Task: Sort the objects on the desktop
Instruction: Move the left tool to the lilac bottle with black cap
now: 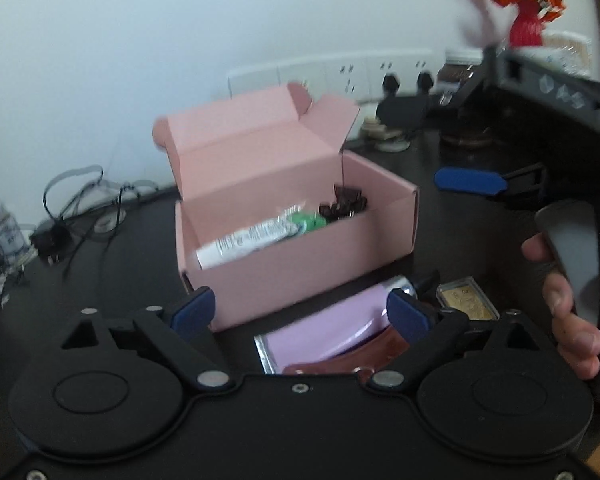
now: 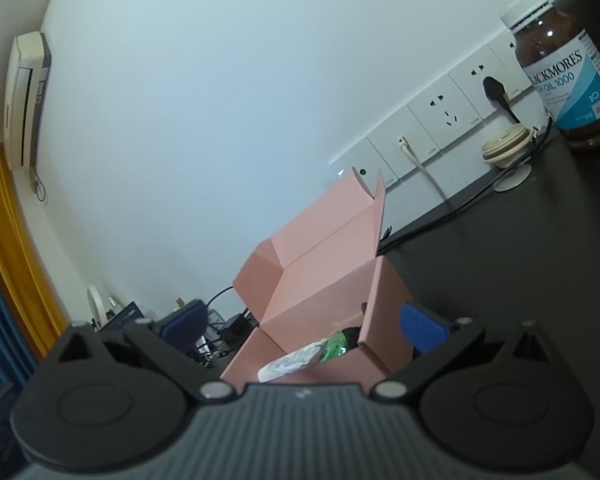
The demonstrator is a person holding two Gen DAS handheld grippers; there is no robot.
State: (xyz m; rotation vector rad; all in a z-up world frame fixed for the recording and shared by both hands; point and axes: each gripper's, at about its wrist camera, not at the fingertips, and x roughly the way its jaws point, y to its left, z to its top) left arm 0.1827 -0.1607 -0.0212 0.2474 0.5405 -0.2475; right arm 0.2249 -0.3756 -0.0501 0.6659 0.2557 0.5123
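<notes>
A: Nearest us, our left gripper (image 1: pixel 302 312) stands spread, nothing pinched, above a pink pouch (image 1: pixel 324 330) and a gold tin (image 1: pixel 466 302) on the dark desk (image 1: pixel 440 220).

B: Our right gripper (image 2: pixel 302 326) is spread too. Farther on, the open pink box (image 1: pixel 296 268) holds a white tube (image 1: pixel 244 242), something green (image 1: pixel 310 224) and black clips (image 1: pixel 344 202).

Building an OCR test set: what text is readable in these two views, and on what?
"LACKMORES" (first letter cut off): label of the brown bottle.
"OIL 1000": same label, line below.
Small print lower on that label: too small to read.
White tube in the pink box: print blurred.
Gold packet: markings blurred.
</notes>
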